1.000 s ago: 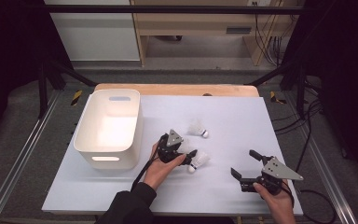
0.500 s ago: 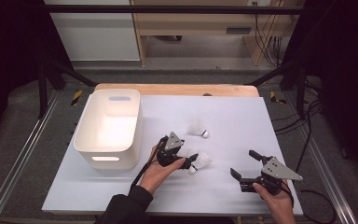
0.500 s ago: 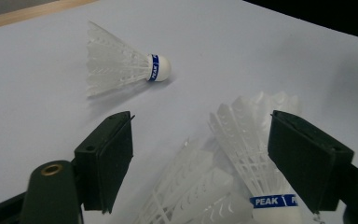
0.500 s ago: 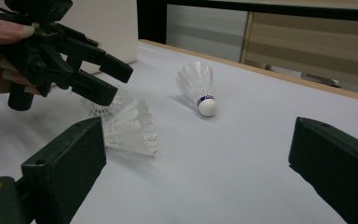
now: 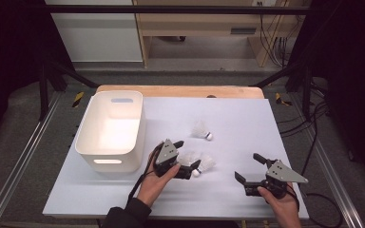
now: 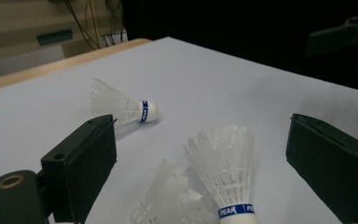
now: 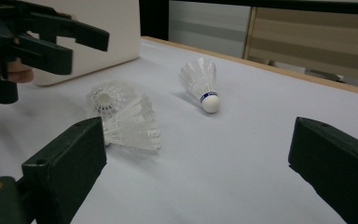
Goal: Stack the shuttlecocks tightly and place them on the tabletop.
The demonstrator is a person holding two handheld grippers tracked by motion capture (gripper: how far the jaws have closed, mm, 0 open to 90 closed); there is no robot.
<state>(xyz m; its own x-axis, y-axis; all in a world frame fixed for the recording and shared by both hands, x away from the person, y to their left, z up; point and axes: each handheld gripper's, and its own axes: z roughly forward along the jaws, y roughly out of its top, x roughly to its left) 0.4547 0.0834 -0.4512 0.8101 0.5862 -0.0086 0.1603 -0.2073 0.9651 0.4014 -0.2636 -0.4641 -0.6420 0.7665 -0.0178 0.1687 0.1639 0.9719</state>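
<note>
White feathered shuttlecocks are the work items; the goal is presumably to load them into the bin. The right gripper (image 5: 249, 170) rests at the near right of the table, jaws wide, holding nothing. The left gripper (image 5: 184, 156) has its jaws wide around the paired shuttlecocks (image 5: 199, 163), not closed on them. Beyond lies the single shuttlecock (image 5: 202, 130). The white bin (image 5: 91, 134) at far left appears empty, so no transfer is complete and three remain.

Shuttlecock (image 6: 226, 175) between spread tool (image 6: 214, 163) jaws
</note>
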